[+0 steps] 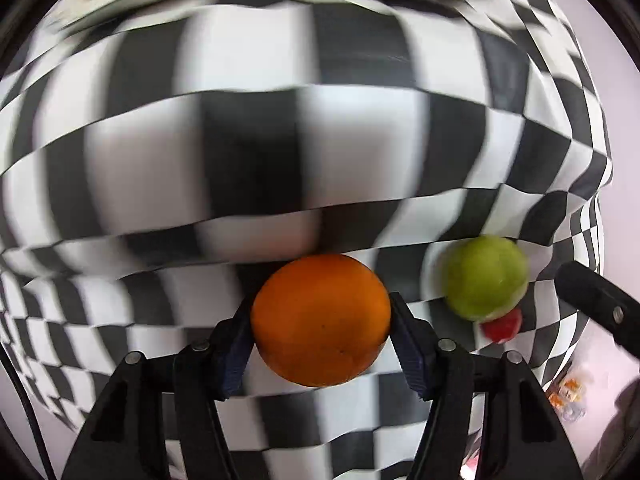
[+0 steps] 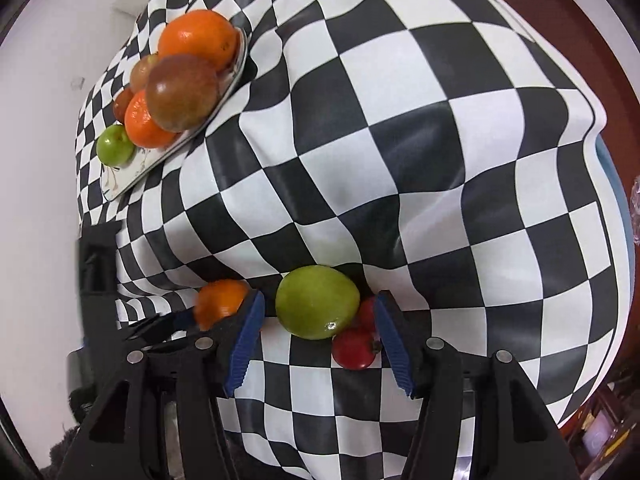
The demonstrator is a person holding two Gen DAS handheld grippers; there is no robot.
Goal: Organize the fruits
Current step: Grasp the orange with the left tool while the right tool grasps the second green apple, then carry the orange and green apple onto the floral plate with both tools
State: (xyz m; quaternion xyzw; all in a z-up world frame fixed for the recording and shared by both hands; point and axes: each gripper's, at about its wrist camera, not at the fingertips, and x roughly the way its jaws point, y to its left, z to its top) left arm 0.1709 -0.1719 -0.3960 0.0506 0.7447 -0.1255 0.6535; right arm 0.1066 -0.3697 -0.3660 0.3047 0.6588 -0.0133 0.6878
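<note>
Left tongs [image 1: 320, 344] gripping orange [image 1: 320, 320]; right tongs [image 2: 320, 334] straddling green fruit [image 2: 318, 302], pads not pressing it, plate [image 2: 132, 178] lying far up-left

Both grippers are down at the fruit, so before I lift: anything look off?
The right gripper straddles the green fruit with a small red fruit crowded against it, so both may be caught.

Under me lies a black-and-white checkered tablecloth [image 2: 400, 128], rumpled into soft folds and draped over the table's edge. Past its right side I see a blue surface [image 2: 612, 184] and a reddish-brown wooden edge [image 2: 592, 20]. Far right, something crinkly and transparent [image 2: 634, 204] pokes in. A pale wall [image 2: 52, 60] stands behind the cloth's far left corner.
</note>
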